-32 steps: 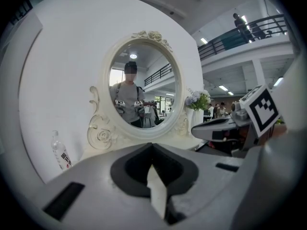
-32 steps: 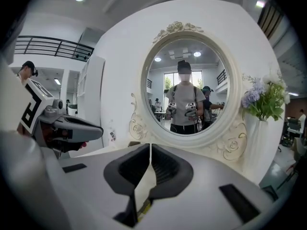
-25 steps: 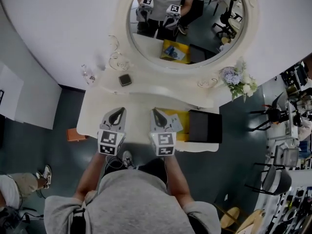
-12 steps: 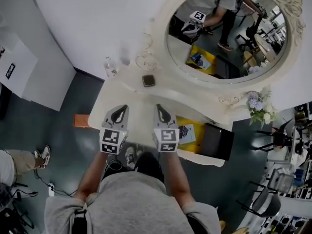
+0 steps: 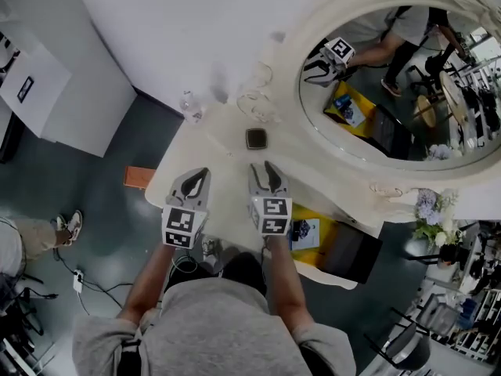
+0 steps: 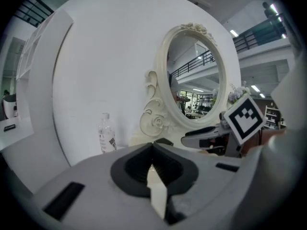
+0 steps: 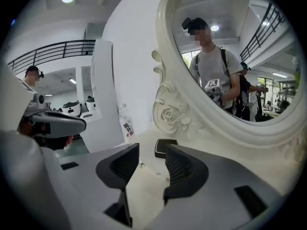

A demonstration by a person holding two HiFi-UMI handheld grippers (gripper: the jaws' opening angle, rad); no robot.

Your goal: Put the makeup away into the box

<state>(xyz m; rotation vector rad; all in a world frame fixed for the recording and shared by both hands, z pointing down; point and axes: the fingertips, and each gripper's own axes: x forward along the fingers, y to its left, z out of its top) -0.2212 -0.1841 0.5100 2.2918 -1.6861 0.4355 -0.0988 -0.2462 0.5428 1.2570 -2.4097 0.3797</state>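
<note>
The person's forearms reach forward over the near edge of the cream bench (image 5: 229,163), 1 gripper in each hand, side by side and close together. The left gripper (image 6: 152,150) has its jaws pressed together at the tips, with nothing between them. The right gripper (image 7: 149,163) is opening, its jaws a little apart with only bare bench between them. Just beyond the right gripper, apart from it, a small black square compact (image 5: 256,139) lies flat on the bench. To the right at the bench's near edge, a dark box (image 5: 350,249) sits beside a yellow sheet (image 5: 309,229), well apart from the compact. Farther back, a clear bottle (image 5: 190,106) stands at the left rear corner, and an oval mirror (image 5: 391,77) in a carved cream frame rises behind.
</note>
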